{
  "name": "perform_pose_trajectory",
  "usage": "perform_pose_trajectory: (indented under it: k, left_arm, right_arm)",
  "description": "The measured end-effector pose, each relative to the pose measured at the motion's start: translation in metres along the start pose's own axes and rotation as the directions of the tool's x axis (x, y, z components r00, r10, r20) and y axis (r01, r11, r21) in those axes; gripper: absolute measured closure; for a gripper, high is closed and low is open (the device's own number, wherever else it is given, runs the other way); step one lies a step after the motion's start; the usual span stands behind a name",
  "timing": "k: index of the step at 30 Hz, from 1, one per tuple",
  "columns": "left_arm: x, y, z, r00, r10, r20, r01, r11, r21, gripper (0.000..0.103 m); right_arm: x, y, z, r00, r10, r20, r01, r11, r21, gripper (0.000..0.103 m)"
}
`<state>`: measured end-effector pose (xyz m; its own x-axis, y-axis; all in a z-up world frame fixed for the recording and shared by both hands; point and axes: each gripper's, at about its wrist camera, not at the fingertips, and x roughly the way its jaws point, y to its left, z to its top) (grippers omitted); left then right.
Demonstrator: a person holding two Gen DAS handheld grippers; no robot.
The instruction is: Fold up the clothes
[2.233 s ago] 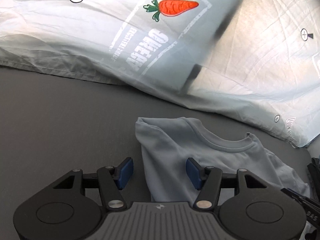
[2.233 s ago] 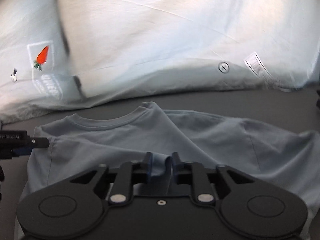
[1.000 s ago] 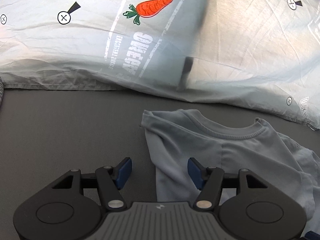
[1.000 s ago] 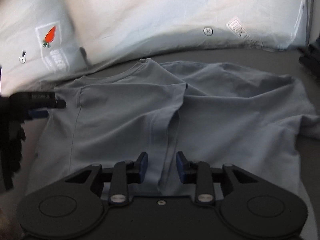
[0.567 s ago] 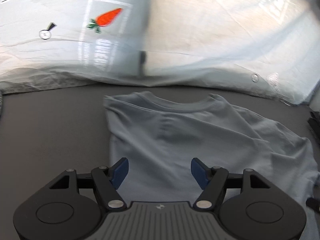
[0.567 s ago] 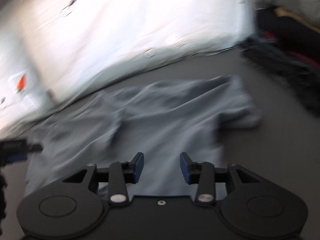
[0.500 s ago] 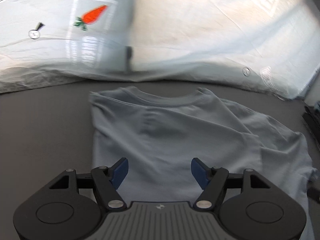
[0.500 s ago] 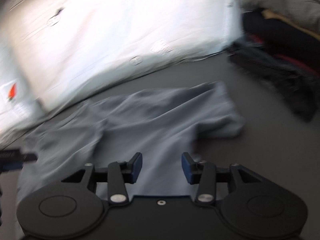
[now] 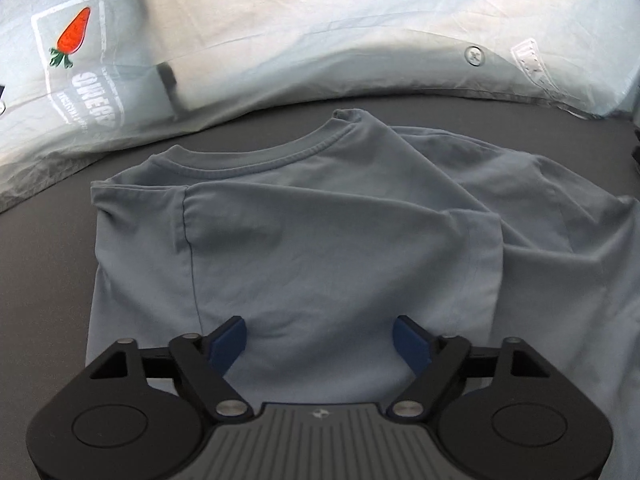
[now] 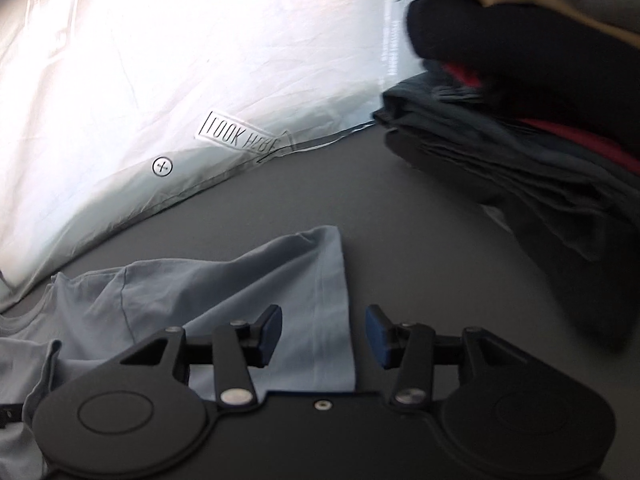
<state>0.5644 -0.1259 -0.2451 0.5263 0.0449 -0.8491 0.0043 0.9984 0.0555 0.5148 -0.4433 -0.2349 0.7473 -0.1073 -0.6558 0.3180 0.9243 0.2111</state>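
T-shirt first, since that's what I'm folding: through the left wrist camera I see it lying on the dark grey surface, pale blue, collar pointing away from me toward the big white printed sheet behind it. One sleeve side looks already folded in over the body, with its hem edge running down the right of the chest, so I'd call this roughly the first fold done. The fabric past that edge on the right is rumpled and not squared up yet. My left gripper hangs over the lower chest with its jaws spreading apart, nothing pinched; cloth lies under the gap but the blue pads aren't pressing it.

Over on the right wrist camera I get the other sleeve, sticking out flat on the grey surface, hem toward a stack of dark clothes well off to the right. My right gripper sits right above that sleeve's hem strip with the jaws partly apart and nothing clamped.

So my guess: this sleeve side needs folding in, then the bottom brought up to the collar. Fabric looks thin and floppy, so expect wrinkles to need smoothing.
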Motion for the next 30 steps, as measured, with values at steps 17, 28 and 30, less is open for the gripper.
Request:
perform_pose_trajectory:
  k: [17, 28, 30]
  left_arm:
    - [0.015, 0.008, 0.005, 1.000, -0.028, -0.004, 0.028, 1.000, 0.011, 0.000]
    - [0.017, 0.008, 0.006, 0.999, -0.036, 0.001, 0.036, 0.999, 0.021, 0.000]
    - [0.017, 0.009, 0.006, 0.999, -0.041, 0.004, 0.040, 0.999, 0.025, 0.000]
  right_arm:
    - [0.009, 0.010, 0.000, 0.996, 0.084, -0.012, -0.084, 0.995, 0.047, 0.093]
    - [-0.015, 0.004, -0.024, 0.891, 0.438, 0.121, -0.427, 0.712, 0.557, 0.094]
    - [-0.018, 0.014, -0.032, 0.868, 0.478, 0.139, -0.458, 0.658, 0.598, 0.094]
